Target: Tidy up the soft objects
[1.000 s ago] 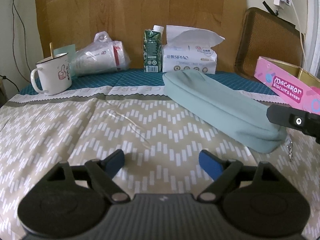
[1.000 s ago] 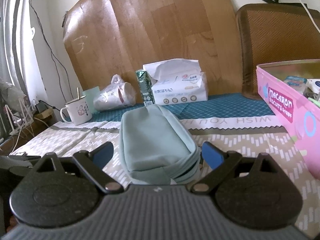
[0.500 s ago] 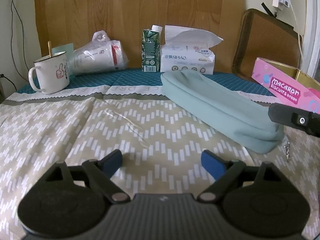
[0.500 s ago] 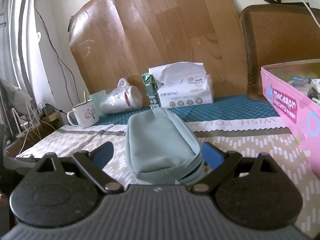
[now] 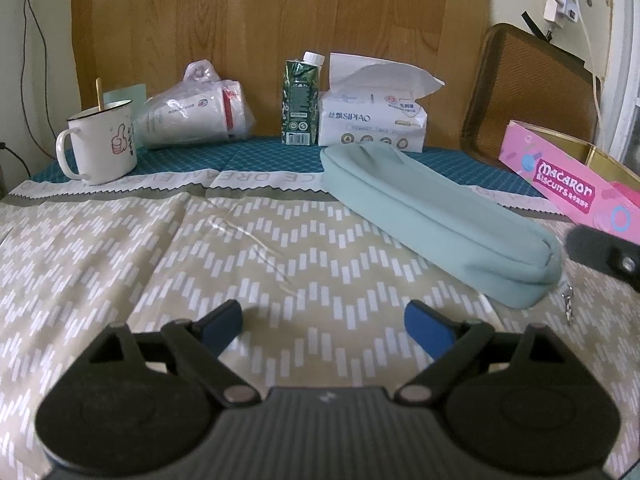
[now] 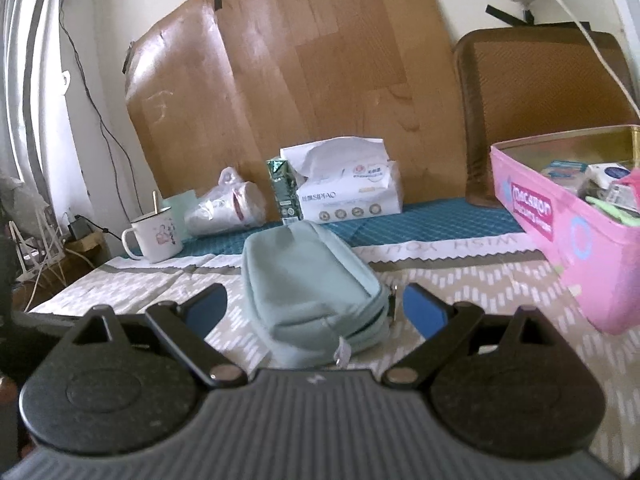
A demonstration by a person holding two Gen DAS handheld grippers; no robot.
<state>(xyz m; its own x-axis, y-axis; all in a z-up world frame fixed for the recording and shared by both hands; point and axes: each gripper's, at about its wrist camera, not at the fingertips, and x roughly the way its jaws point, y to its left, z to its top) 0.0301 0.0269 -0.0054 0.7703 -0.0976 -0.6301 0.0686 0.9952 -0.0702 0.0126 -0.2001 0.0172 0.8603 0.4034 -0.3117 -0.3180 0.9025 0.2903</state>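
A pale green soft pouch [image 5: 436,216] lies on the patterned tablecloth, running from the middle back toward the right front. My left gripper [image 5: 323,320] is open and empty over bare cloth, to the left of the pouch. My right gripper [image 6: 315,307] is open, its blue fingertips [image 6: 420,312] standing on either side of the pouch's near end [image 6: 316,300] without closing on it. Part of the right gripper shows at the right edge of the left wrist view [image 5: 600,254].
At the back stand a white mug [image 5: 100,144], a bagged stack of cups [image 5: 196,116], a green carton [image 5: 301,104] and a tissue pack [image 5: 374,116]. A pink Macaron biscuit tin [image 6: 576,228] holding small items sits at right. A brown chair back [image 5: 532,92] is behind it.
The right gripper has drawn back and up a little from the pouch, so more of its near end shows. The left gripper has barely shifted. The pouch has not moved.
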